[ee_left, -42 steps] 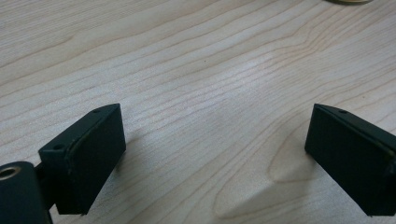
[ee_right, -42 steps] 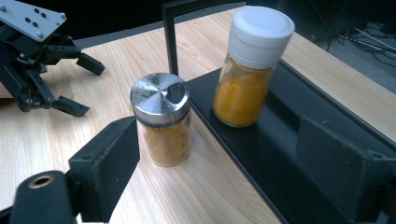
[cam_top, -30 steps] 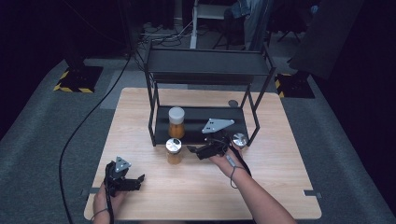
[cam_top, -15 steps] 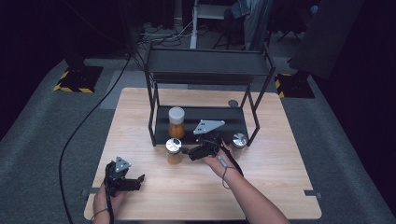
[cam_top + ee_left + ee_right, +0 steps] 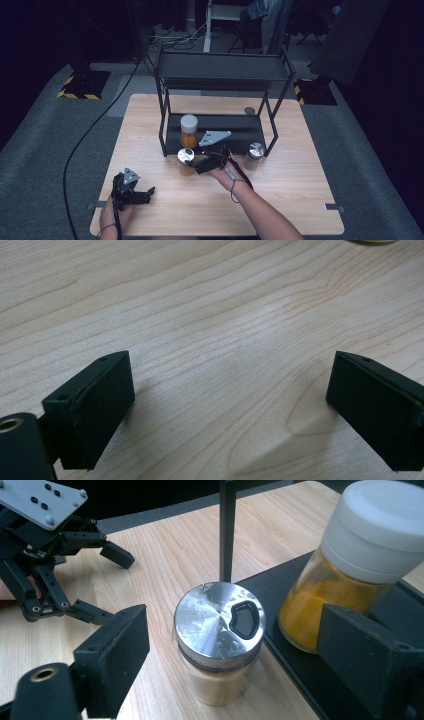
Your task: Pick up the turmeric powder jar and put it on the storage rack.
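Observation:
A small jar with a metal lid (image 5: 185, 160) (image 5: 218, 625) and pale orange powder stands on the wooden table (image 5: 280, 190), just in front of the black rack (image 5: 222, 70). My right gripper (image 5: 199, 165) (image 5: 235, 652) is open, one jaw on each side of this jar with a gap on both sides. A white-lidded jar (image 5: 189, 130) (image 5: 367, 545) of orange powder stands on the rack's lower shelf just behind. My left gripper (image 5: 145, 196) (image 5: 230, 405) (image 5: 112, 585) rests open low over bare wood at the table's front left, holding nothing.
A second metal-lidded jar (image 5: 256, 151) stands by the rack's right front leg. A small round disc (image 5: 249, 110) lies behind the rack. The rack's front left post (image 5: 227, 530) rises just behind the jar between my jaws. Cables trail off the table's left side.
My right gripper has moved left and slightly down, from in front of the rack's middle to around the metal-lidded jar. The left gripper has stayed where it was.

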The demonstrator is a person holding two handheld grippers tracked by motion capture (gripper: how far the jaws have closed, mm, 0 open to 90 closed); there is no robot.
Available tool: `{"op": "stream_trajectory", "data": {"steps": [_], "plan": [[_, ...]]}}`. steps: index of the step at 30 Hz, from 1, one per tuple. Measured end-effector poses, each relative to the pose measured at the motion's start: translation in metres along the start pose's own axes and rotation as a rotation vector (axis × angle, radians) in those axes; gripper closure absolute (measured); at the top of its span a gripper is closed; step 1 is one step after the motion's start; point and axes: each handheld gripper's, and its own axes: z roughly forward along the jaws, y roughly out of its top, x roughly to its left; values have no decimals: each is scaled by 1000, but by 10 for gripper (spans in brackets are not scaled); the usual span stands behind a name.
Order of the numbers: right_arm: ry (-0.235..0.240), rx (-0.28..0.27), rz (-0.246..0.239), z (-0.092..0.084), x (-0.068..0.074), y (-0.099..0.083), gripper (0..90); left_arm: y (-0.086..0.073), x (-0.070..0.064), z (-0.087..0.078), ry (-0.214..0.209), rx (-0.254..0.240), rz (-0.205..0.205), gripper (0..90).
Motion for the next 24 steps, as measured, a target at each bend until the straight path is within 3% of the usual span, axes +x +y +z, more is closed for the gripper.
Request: {"op": "stream_trajectory", "data": {"steps": [24], "plan": [[10, 49, 22, 33, -2, -4, 166, 0, 0, 0, -3, 2, 6, 55]]}}
